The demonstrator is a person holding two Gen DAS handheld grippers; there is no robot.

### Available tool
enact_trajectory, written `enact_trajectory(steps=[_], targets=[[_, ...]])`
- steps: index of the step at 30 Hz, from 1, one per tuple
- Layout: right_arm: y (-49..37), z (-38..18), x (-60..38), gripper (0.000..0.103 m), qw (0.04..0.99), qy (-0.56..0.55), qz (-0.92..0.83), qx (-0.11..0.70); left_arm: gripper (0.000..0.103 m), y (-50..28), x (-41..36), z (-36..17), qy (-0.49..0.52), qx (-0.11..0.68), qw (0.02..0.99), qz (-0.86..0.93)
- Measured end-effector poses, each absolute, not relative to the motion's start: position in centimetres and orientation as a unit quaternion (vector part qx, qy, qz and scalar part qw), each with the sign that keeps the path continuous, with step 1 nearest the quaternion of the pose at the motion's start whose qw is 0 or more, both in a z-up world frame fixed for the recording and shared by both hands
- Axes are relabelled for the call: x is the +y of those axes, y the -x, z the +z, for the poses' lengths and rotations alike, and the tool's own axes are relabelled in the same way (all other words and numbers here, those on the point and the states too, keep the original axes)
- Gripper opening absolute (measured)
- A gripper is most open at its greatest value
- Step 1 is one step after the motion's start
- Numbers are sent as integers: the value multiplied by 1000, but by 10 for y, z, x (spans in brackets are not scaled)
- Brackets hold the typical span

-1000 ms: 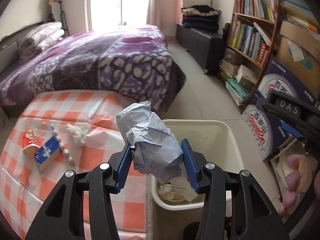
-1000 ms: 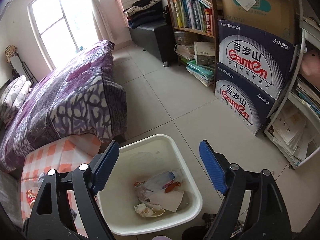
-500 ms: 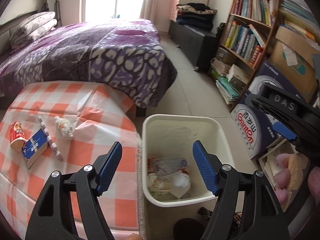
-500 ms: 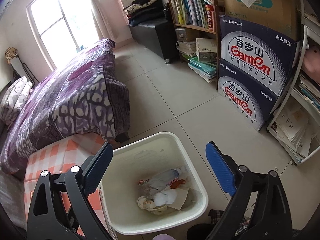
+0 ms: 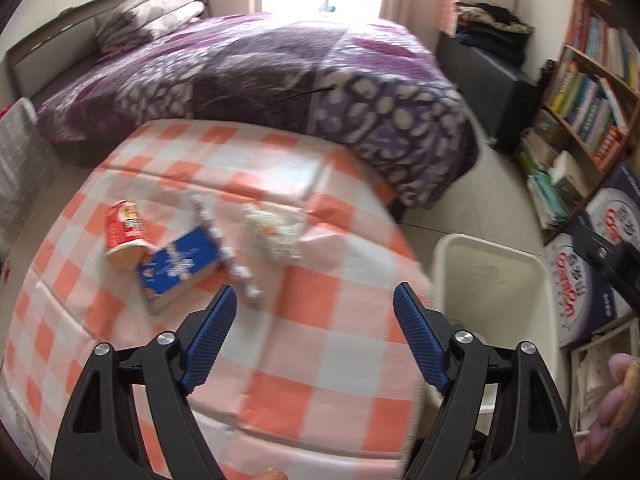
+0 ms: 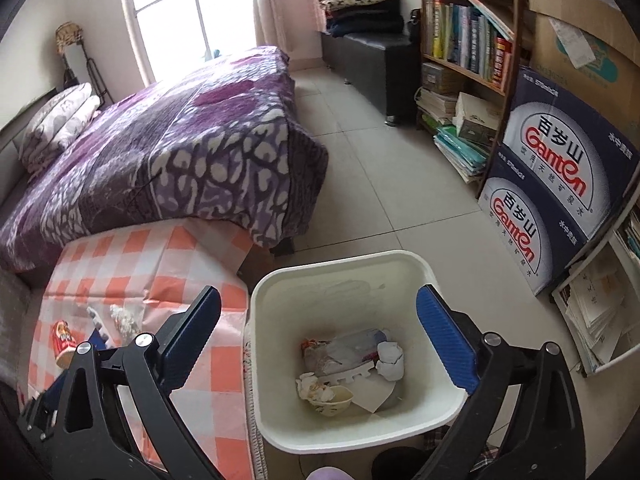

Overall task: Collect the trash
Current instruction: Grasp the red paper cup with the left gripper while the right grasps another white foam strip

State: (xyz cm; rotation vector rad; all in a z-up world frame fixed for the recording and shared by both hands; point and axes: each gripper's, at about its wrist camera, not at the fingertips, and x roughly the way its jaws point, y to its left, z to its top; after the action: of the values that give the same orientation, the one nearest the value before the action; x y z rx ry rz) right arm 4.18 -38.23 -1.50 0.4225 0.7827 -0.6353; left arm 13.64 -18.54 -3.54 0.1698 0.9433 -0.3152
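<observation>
My left gripper [image 5: 316, 316] is open and empty above the orange-checked table [image 5: 320, 368]. On the table lie a red cup on its side [image 5: 123, 228], a blue carton [image 5: 178, 270], a twisted white wrapper [image 5: 236, 260] and a crumpled white tissue [image 5: 274, 232]. My right gripper [image 6: 320, 324] is open and empty above the white trash bin [image 6: 340, 276]. The bin holds a crumpled paper ball [image 6: 390, 360], a plastic bottle [image 6: 344, 350], tissue and other scraps. The bin also shows in the left wrist view [image 5: 492, 264], right of the table.
A bed with a purple blanket [image 6: 180, 148] stands behind the table. A bookshelf [image 6: 468, 40] and stacked water cartons [image 6: 556, 184] line the right wall. Tiled floor [image 6: 380, 184] lies between bed and shelf.
My left gripper opened and dropped the crumpled paper into the bin, then swung left over the table. My right gripper has stayed open over the bin.
</observation>
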Motion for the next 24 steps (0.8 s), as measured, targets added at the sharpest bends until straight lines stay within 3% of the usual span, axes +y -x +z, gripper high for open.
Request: enact_trajectory(steps=[13,20,24], targets=[[-149,-56,-254,93,867,-19,-100,488,80,-267,-46,-42,-12,491,871,32],[-187,-84,-213,80,855,-32,19,517,80,-315,-5,-75,71,538,838,46],[-202,-97,-188,74,850,12,50,525,80,-329,-7,-94,66,553,829,44]])
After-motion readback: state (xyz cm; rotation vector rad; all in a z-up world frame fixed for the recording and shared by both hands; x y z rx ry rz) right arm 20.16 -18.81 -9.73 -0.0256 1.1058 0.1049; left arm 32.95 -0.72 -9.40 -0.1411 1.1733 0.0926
